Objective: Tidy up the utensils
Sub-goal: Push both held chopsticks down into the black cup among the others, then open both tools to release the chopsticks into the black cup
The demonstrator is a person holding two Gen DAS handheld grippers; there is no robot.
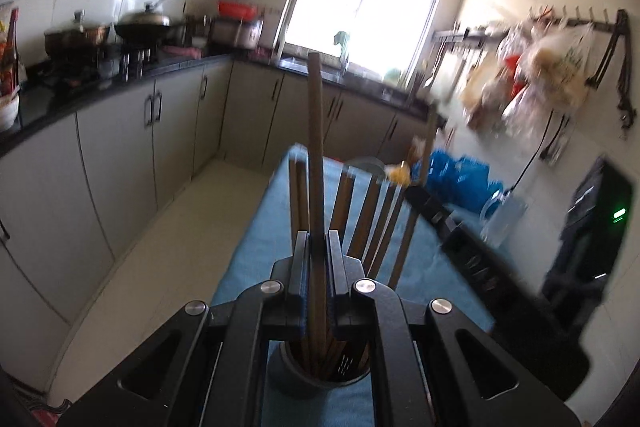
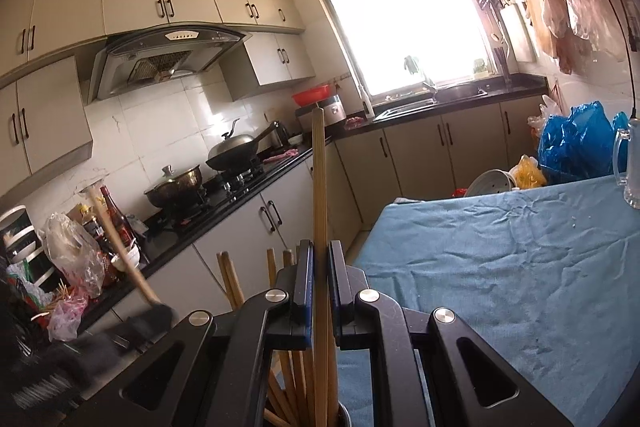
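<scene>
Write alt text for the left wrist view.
The left gripper, jaws shut on one upright chopstick, hangs above a dark holder full of chopsticks on a blue tablecloth. Behind are kitchen cabinets and a bright window.

Ahead of your right fingers (image 2: 320, 259), the blue-clothed surface (image 2: 500, 267) is lying open up to the glass mug (image 2: 630, 167) and blue bags (image 2: 576, 143) at its far edge. Upright chopsticks (image 1: 372, 219) are crowding the holder (image 1: 320, 371) beneath your left fingers (image 1: 318, 247), blocking passage there.
</scene>
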